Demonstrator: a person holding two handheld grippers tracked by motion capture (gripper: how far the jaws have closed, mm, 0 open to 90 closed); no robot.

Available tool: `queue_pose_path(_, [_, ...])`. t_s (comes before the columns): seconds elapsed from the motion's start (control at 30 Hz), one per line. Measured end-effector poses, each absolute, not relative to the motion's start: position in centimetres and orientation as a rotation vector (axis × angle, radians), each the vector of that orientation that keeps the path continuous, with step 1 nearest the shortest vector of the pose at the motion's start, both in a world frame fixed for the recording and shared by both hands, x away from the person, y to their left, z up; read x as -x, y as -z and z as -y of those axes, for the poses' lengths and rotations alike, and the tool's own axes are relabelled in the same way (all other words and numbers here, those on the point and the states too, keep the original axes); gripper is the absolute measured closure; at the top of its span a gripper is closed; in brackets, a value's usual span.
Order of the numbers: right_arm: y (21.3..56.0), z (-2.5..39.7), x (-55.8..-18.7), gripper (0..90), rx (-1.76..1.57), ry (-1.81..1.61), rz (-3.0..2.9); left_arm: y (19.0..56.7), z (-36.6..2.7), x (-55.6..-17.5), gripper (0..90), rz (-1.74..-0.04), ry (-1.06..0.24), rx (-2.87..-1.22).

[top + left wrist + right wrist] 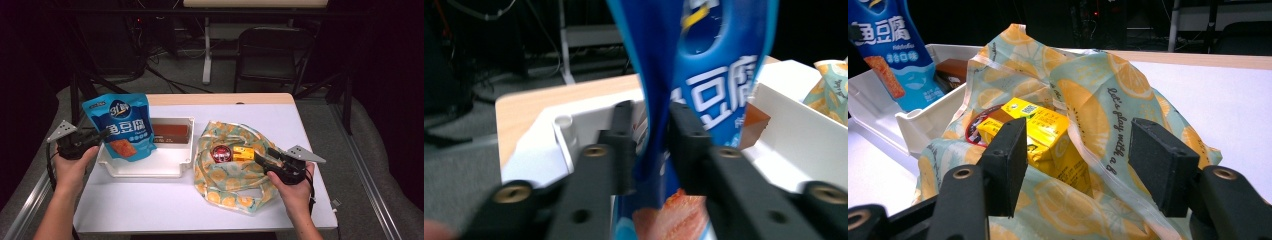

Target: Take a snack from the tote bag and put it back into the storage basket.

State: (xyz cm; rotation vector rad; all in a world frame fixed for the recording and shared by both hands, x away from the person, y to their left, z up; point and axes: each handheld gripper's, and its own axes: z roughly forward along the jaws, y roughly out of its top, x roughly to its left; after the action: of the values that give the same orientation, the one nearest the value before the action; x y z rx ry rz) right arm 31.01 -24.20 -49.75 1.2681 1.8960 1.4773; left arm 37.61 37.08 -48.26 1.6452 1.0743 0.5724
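A blue snack pouch [121,125] with white lettering stands upright over the left part of a white tray [145,169]. My left gripper [100,136] is shut on the pouch's left edge; in the left gripper view the blue pouch [704,75] is pinched between both jaws. A lemon-print cloth bag [235,185] lies right of the tray, its mouth open on a red round packet [221,153] and a yellow packet [243,152]. My right gripper [264,156] is open at the bag's right side. In the right gripper view the yellow packet [1045,125] and bag [1098,95] lie just beyond the jaws.
A brown-red flat packet [170,131] lies in the tray's back right. The white table [150,210] has bare surface in front of the tray and bag. A dark chair [270,50] and a table leg stand beyond the far wooden edge.
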Motion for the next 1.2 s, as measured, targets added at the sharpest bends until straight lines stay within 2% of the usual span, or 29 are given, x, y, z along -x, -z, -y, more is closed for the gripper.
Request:
queue_pose_path(0.07, [49.8,24.2,-31.0,40.6,-1.272,-1.486,-1.886,48.6,-36.8,-37.2,59.1,-1.109,-0.573,-1.641])
queue_pose_path(0.23, [49.7,24.1,-30.9,40.2,-1.267,-1.478,-1.89,49.1,-36.8,-36.2,33.1,-1.202,-0.55,-1.564])
queue_pose_path(0.3, [49.7,24.2,-30.9,40.0,-1.268,-1.477,-1.891,49.1,-36.8,-35.7,28.2,-1.23,-0.545,-1.548])
queue_pose_path(0.47, [49.7,24.4,-31.0,39.6,-1.266,-1.479,-1.892,48.9,-36.5,-34.1,27.8,-1.244,-0.529,-1.52])
queue_pose_path(0.73, [49.6,24.7,-31.0,40.7,-1.276,-1.475,-1.877,48.2,-34.6,-31.4,28.3,-1.237,-0.603,-1.504])
queue_pose_path(1.03, [49.2,24.9,-30.8,60.3,-1.271,-1.483,-1.835,48.2,-31.8,-28.7,28.7,-1.226,-0.626,-1.506])
queue_pose_path(1.2, [49.0,24.8,-31.2,52.3,-1.276,-1.448,-1.813,48.6,-29.4,-28.1,29.6,-1.18,-0.601,-1.555])
